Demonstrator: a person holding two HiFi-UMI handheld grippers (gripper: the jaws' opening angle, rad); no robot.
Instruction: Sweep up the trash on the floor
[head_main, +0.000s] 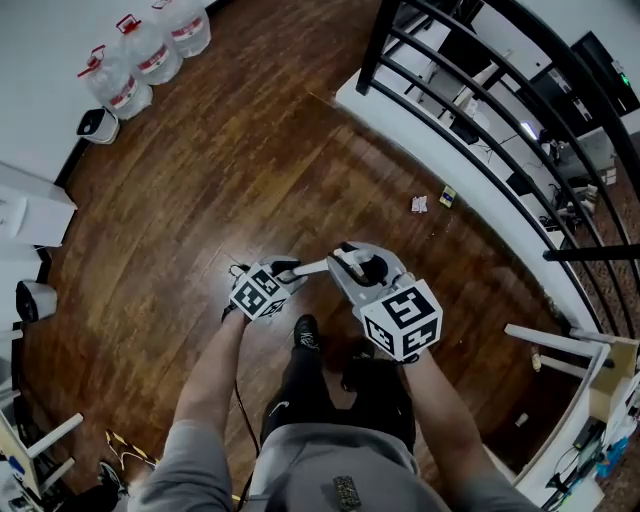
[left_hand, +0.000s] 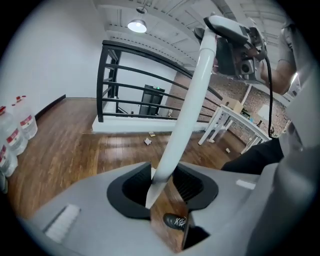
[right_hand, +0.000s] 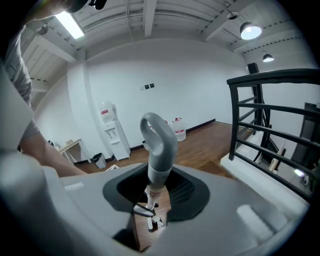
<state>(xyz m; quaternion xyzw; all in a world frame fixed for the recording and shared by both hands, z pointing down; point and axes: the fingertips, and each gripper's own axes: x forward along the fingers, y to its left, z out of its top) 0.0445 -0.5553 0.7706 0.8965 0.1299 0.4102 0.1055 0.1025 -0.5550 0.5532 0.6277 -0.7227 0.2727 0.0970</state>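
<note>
Nearest, the left gripper is clamped on the slim white broom shaft. The right gripper is closed round the shaft's grey looped top grip. The broom head is not in view.

Farther off and to the right, a crumpled white paper scrap and a small yellow-and-dark packet lie on the dark wooden floor. They sit just beside the white railing base.

This looks like the approach, with sweeping not yet begun. Next, the broom must be carried there and its bristles set down against that base.
</note>
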